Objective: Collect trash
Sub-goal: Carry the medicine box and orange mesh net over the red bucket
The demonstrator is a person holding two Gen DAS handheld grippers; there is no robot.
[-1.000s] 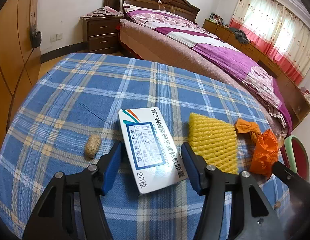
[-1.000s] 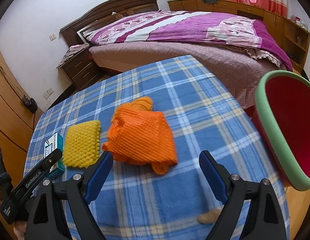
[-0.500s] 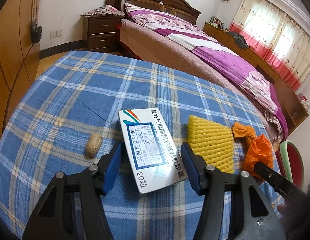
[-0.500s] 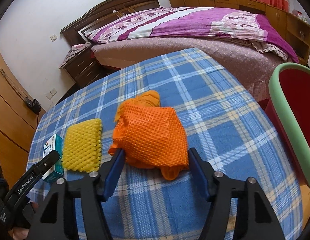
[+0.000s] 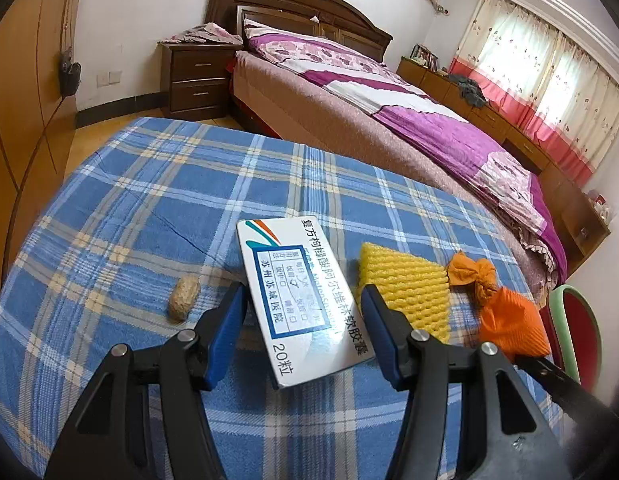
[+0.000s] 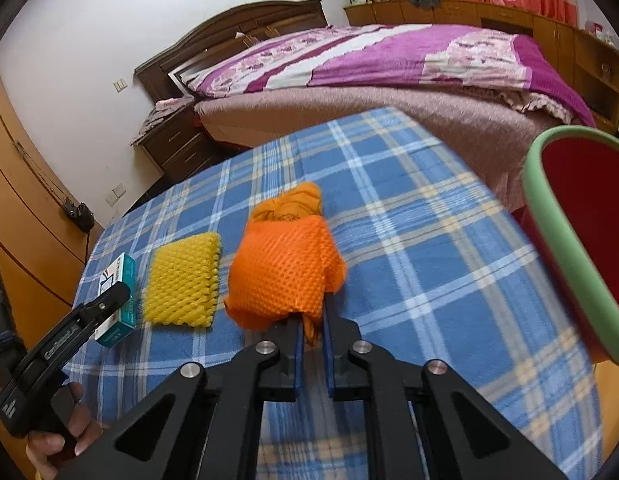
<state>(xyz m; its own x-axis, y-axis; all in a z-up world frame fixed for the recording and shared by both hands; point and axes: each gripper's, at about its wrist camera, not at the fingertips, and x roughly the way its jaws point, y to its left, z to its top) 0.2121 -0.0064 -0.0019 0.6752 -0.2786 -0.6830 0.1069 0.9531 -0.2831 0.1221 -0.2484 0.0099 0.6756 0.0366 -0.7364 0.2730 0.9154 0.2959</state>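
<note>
Grip is the change: a second ago the right gripper [image 6: 311,322] stood wide around the orange net [image 6: 283,270], now its jaws pinch the near edge, ready for the bin [image 6: 565,236] just right; left gripper [image 5: 303,326], unmoved, straddles the box [image 5: 299,298] wide open, not touching it, on the table [image 5: 149,200]

Bare cloth [image 6: 429,264] before bin [image 6: 557,248]
</note>
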